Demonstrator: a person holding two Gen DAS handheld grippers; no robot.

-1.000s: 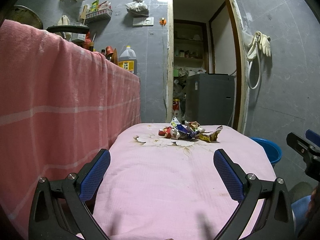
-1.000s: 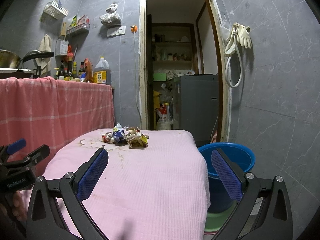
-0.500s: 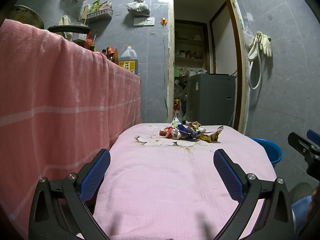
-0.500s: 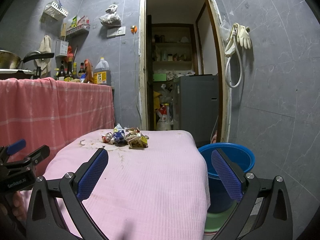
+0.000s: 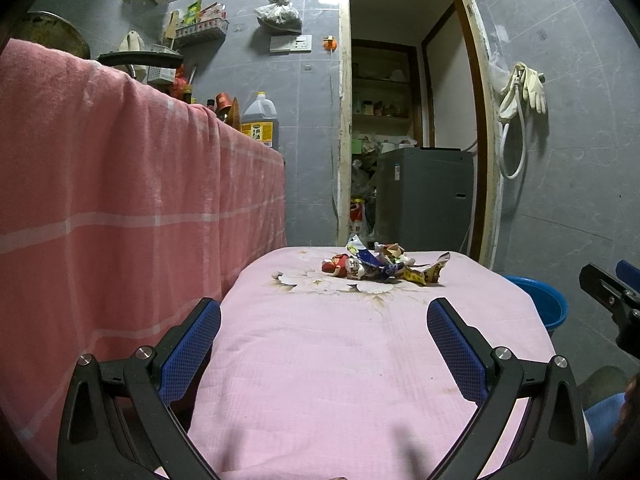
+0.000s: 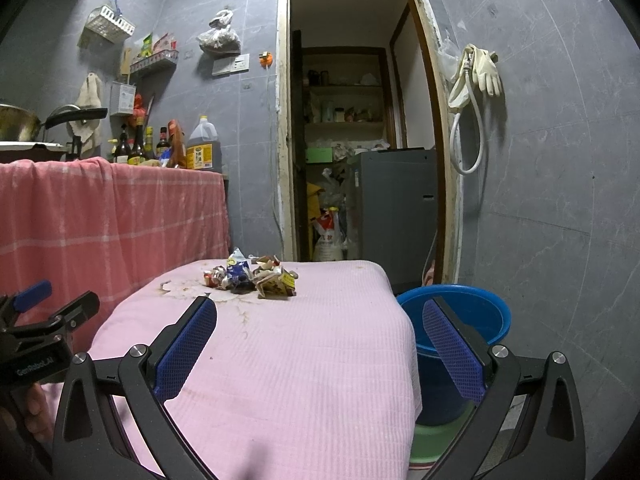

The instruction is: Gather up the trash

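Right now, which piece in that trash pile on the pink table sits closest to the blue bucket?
The crumpled yellow wrapper at the pile's right edge; the blue-and-white packet and the red wrapper lie farther from the blue plastic bucket.

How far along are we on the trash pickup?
Nothing looks done: the wrapper pile sits untouched at the far end of the pink table. Nothing is in hand; the left gripper and right gripper are open and empty. All pieces remain, presumably for the blue bucket beside the table.
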